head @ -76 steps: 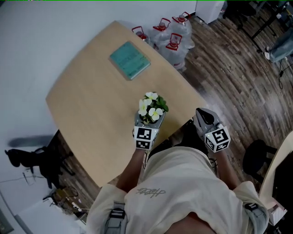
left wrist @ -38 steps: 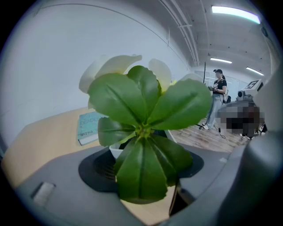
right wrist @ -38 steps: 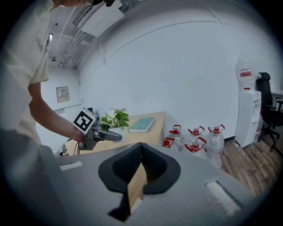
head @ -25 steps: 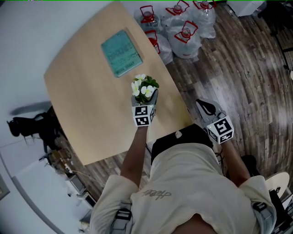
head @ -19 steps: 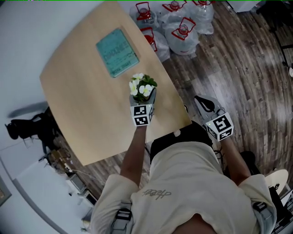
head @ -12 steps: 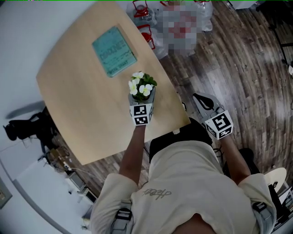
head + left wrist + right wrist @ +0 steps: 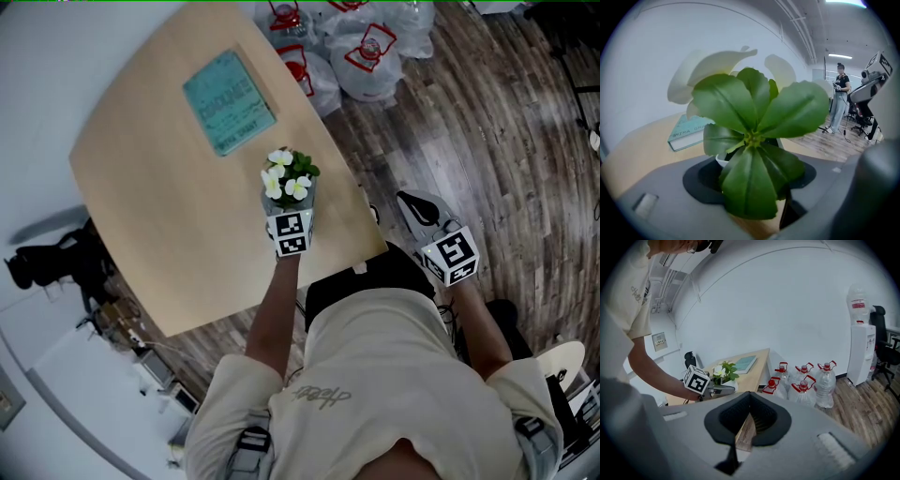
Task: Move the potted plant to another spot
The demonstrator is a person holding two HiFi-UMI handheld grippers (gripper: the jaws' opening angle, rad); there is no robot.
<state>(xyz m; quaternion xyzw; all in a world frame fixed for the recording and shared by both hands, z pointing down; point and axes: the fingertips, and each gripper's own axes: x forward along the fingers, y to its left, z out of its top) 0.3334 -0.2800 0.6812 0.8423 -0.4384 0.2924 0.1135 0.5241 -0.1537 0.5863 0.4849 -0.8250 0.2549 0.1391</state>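
The left gripper is clamped on the small potted plant, which has white flowers and broad green leaves in a white pot. Its grey jaws stand on either side of the pot. The plant is above the near right part of the light wooden table, close to the edge by the person; whether the pot rests on the tabletop cannot be told. A teal hardcover book lies flat on the table's far part. The right gripper hangs off the table's right edge, above the dark wood-plank floor, jaws pressed together and empty. Clear plastic water bottles with red caps stand on the floor beyond the table's far right corner.
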